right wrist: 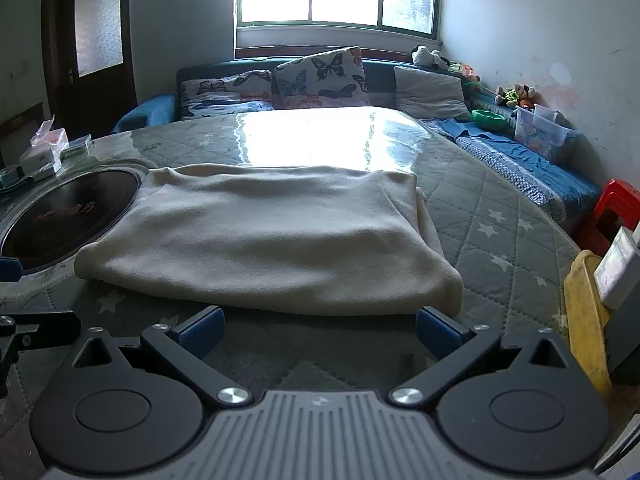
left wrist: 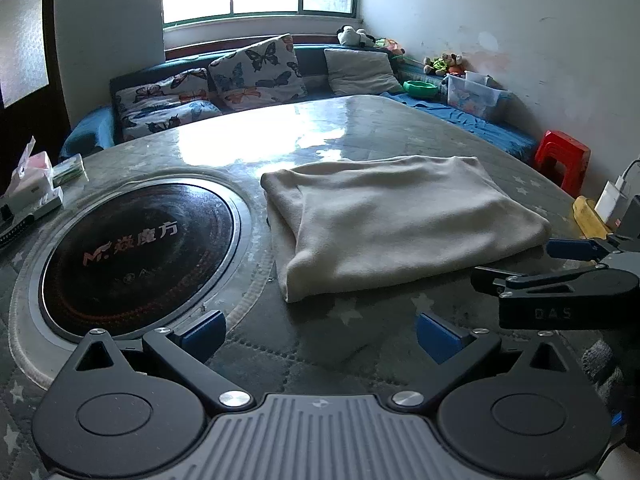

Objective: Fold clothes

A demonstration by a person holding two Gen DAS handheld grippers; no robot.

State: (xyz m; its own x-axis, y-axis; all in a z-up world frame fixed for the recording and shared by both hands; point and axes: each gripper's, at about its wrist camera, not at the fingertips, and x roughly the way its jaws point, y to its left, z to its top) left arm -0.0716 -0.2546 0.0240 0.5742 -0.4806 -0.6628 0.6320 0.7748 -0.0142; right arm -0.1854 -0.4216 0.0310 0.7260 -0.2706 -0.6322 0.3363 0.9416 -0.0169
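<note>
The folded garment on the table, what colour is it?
Plain cream, off-white, with no pattern. The folded garment shows best in the right wrist view.

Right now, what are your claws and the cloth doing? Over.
Left gripper open, empty. Right gripper open, empty. Cream garment folded on table, edge over round cooktop.

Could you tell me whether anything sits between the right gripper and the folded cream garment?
Nothing visible does. The right gripper is open, just short of the folded cream garment, with only bare quilted table cover between them. The left gripper is open too.
</note>
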